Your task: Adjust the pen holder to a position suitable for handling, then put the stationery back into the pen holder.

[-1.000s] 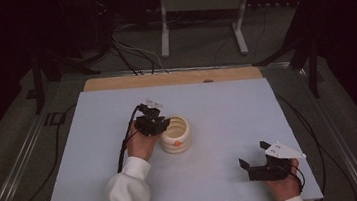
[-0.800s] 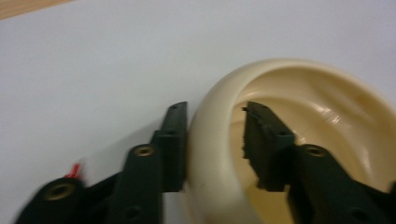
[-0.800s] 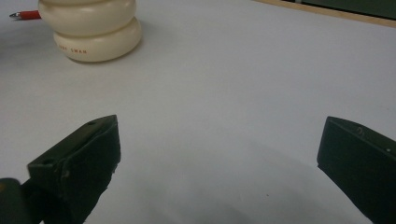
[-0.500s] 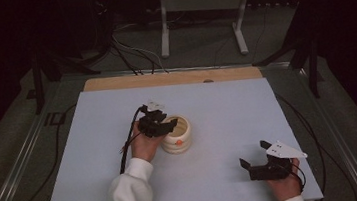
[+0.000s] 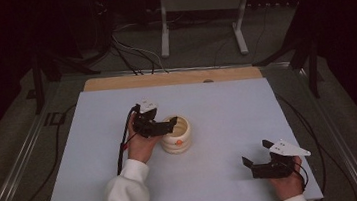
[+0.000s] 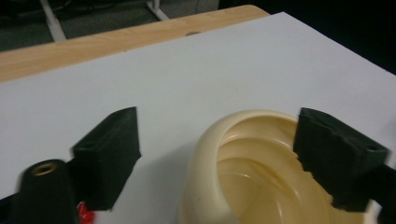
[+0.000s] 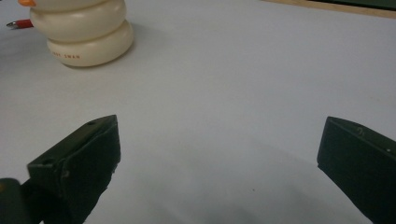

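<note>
A cream ribbed cup [image 5: 176, 134] with a small orange dot on its side stands upright at the middle of the white table [image 5: 227, 105]. My left gripper [image 5: 169, 125] reaches over the cup's left rim. In the left gripper view its jaws have just been opening and stand wide: the cup's [image 6: 252, 163] near wall lies between them, one pad outside on the table side, the other over the hollow, and neither presses on it. My right gripper [image 5: 256, 153] rests open near the table's front right corner, nothing between its pads, with the cup [image 7: 84, 32] far off at upper left.
A wooden strip [image 5: 174, 77] runs along the table's far edge. Beyond it a metal stand [image 5: 197, 8] and cables lie on the dark floor. A black cable [image 5: 121, 146] trails from the left gripper toward the front edge.
The left gripper has edged right, from beside the cup to over its rim. The cup and the right gripper have stayed in place.
</note>
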Demonstrator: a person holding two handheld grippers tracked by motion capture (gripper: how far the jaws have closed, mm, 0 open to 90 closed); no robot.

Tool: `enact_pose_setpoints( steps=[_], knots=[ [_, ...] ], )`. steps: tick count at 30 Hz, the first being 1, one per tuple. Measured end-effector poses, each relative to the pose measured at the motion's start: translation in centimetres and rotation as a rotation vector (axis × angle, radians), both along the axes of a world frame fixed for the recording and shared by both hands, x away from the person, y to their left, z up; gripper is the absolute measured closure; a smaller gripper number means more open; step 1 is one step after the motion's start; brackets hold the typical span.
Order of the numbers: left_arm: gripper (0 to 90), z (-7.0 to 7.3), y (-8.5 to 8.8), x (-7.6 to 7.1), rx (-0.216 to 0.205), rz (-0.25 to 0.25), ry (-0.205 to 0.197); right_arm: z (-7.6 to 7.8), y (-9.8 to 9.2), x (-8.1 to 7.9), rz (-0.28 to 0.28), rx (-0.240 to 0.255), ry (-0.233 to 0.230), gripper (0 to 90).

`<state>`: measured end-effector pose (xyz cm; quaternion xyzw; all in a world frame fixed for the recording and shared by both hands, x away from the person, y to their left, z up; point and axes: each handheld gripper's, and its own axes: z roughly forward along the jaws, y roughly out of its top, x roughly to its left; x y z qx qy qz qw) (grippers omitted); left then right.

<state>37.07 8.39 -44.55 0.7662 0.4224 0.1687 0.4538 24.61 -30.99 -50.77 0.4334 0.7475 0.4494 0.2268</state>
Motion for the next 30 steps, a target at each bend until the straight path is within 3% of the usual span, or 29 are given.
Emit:
enact_pose_setpoints(
  steps=[1, 2, 10, 13, 20, 30],
  knots=[
    [8.0, 0.1, 0.2, -0.1, 0.006, 0.004, -0.006, 0.0, 0.0, 0.0, -0.004, 0.002, 0.002, 0.0],
    [0.1, 0.2, 0.3, -0.2, 0.004, 0.004, -0.015, 0.0, 0.0, -0.1, -0.005, 0.002, 0.001, 0.0],
    [0.1, 1.0, 1.5, -1.3, 0.010, -0.001, -0.096, -0.1, 0.4, -0.1, -0.002, 0.002, 0.008, 0.0],
    [0.1, 1.4, 2.2, -1.6, -0.005, 0.006, -0.109, -0.1, 0.4, -0.1, -0.002, 0.006, 0.007, 0.0],
    [0.1, 1.6, 3.8, -2.0, 0.023, 0.030, -0.126, -0.1, 0.5, 0.0, -0.001, 0.001, 0.008, 0.0],
    [0.1, 1.2, 5.7, -3.0, 0.028, 0.068, -0.145, -0.1, 0.5, 0.1, 0.002, 0.002, 0.008, 0.0]
  ],
)
